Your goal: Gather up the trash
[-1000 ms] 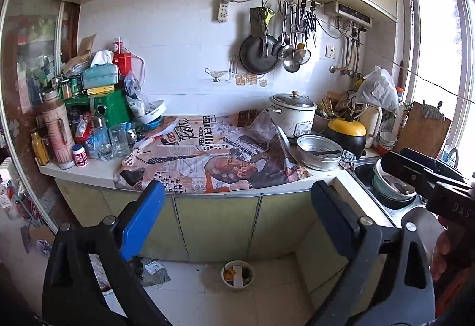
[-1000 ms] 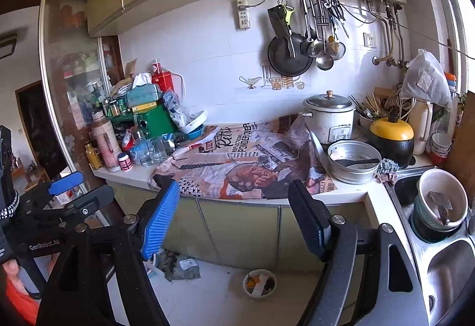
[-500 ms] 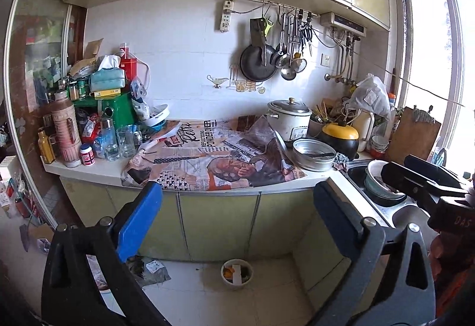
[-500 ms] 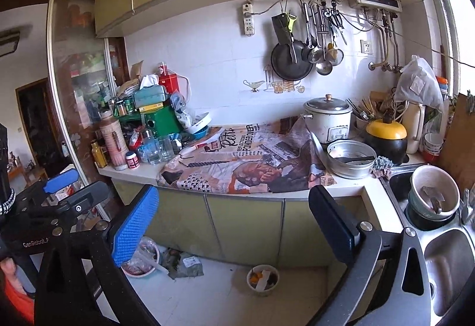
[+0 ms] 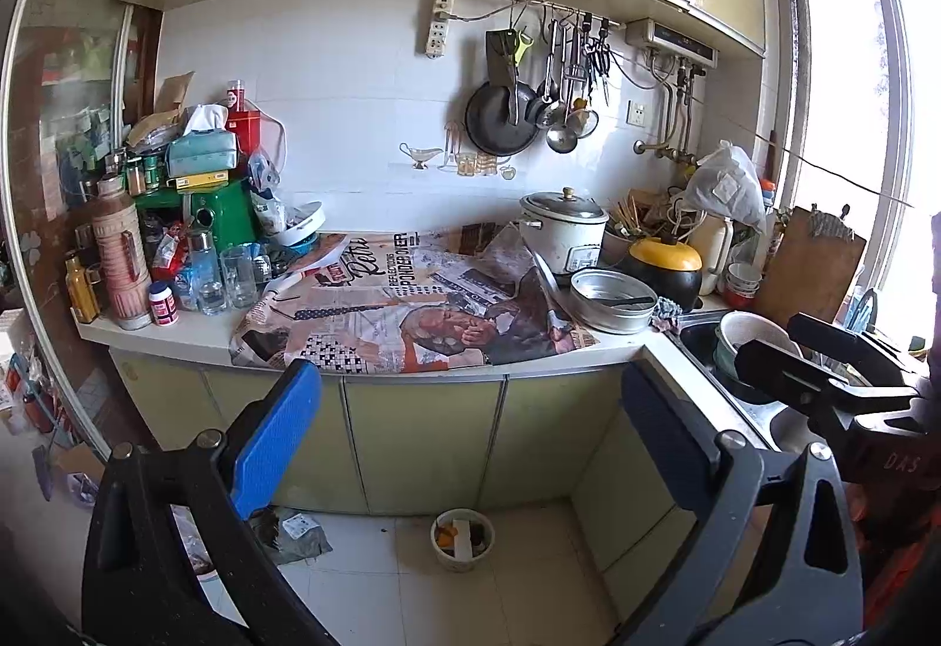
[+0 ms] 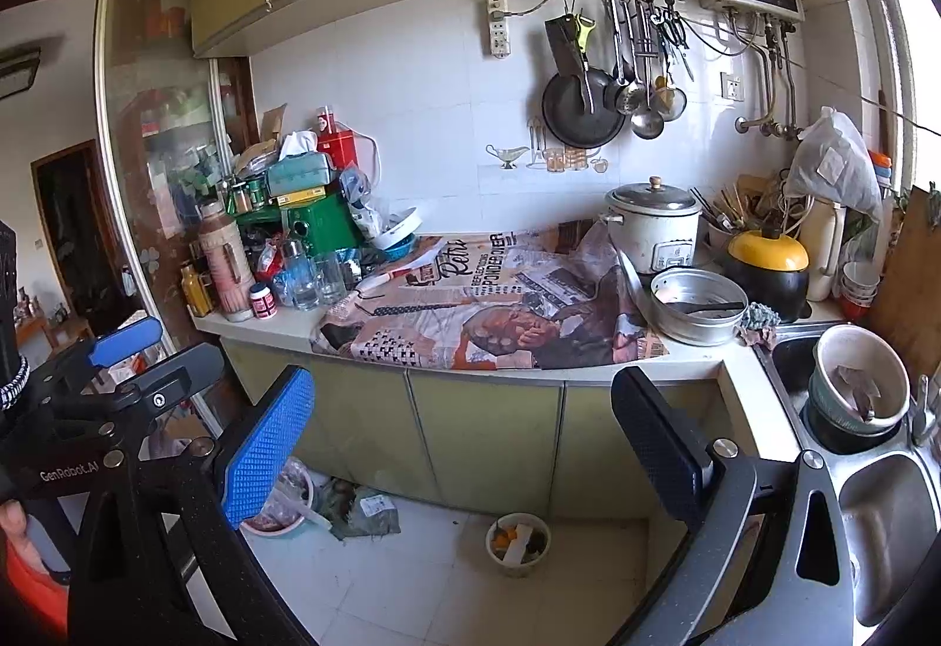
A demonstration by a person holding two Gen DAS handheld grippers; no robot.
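In front of the counter (image 5: 364,355), you are holding both tools above the floor. Left gripper (image 5: 470,440): fingers gaping wide, gripping nothing. Right gripper (image 6: 464,440): fingers spread fully, touching nothing. Crumpled trash (image 6: 364,510) is lying at the cabinet foot, left of a small bin (image 6: 517,535).

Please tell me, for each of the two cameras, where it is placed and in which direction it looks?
Left wrist: on the left gripper, facing the counter and sink; its open jaws frame the view, the right gripper shows at the right edge.
Right wrist: on the right gripper, facing the same counter from further right; its open jaws show, the left gripper at the left edge.
Shared: the newspaper, the rice cooker, the small floor bin.
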